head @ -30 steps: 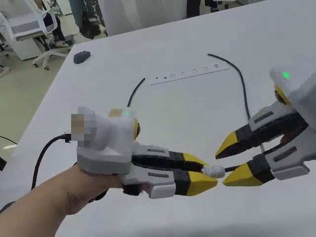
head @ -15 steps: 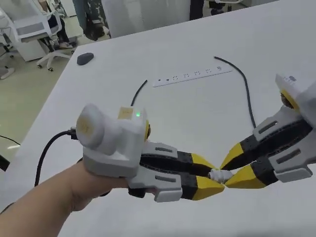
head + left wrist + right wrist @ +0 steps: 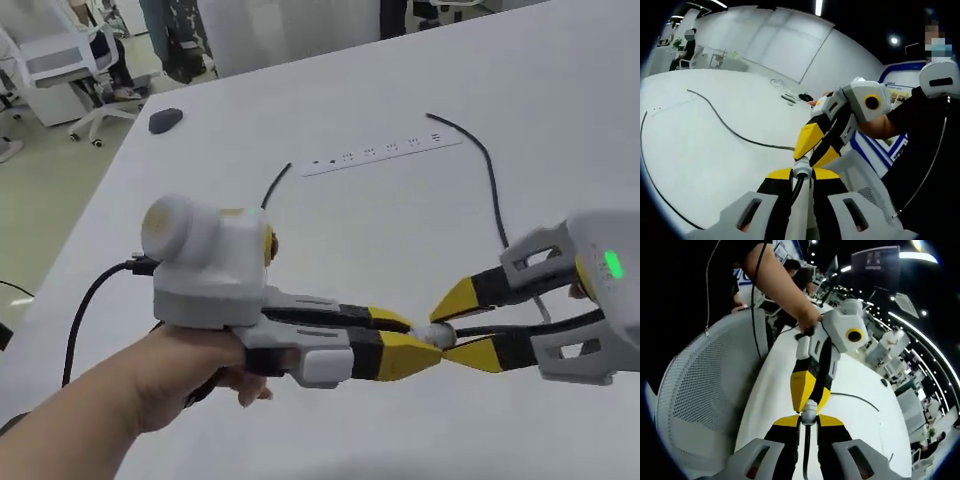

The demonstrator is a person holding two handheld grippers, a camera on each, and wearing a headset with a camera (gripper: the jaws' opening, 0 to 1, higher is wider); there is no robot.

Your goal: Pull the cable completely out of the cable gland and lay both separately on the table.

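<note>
The left gripper [image 3: 415, 345], held in a hand [image 3: 190, 375], has its jaws clamped on one end of the white cable gland [image 3: 802, 169]. The right gripper [image 3: 810, 421] meets it nose to nose, its tips drawn in on the gland's other end. The gland hangs between them above the white table [image 3: 350, 230], and the black cable [image 3: 492, 190], still in the gland, runs back between the right jaws and onto the table past a power strip [image 3: 385, 150].

White table [image 3: 400, 240] w/ power strip [image 3: 383, 152], black cable [image 3: 492, 190] & dark mouse [image 3: 165, 119] on it.
</note>
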